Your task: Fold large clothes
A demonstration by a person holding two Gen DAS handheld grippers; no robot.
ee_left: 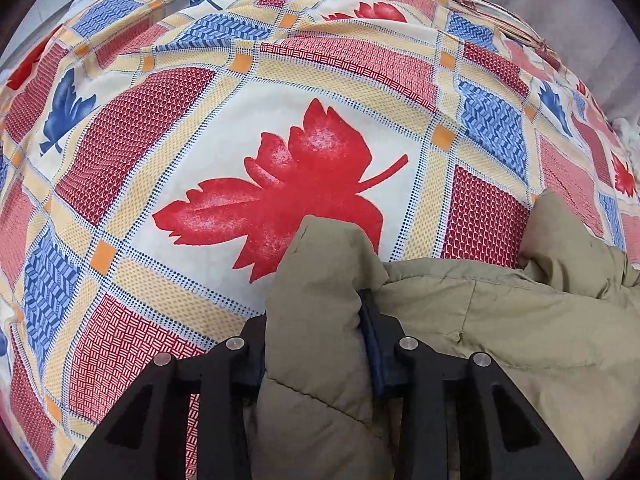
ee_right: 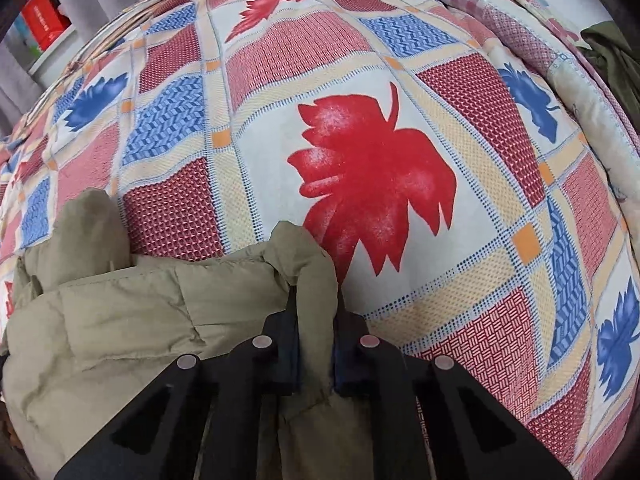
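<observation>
Left gripper (ee_left: 316, 320) jaws clamped a thick fold of khaki jacket (ee_left: 500, 320); right gripper (ee_right: 316, 320) jaws pinched a thinner fold between them, bedsheet (ee_left: 160, 120) beyond.

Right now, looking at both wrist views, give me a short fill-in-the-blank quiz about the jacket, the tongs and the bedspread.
1. The left tongs are shut on a fold of the ____ padded jacket.
2. The big leaf printed just ahead of the left tongs is ____.
3. The right tongs grip the same ____.
4. The jacket lies on a patchwork-print ____.

Missing words: khaki; red; jacket; bedspread
</observation>
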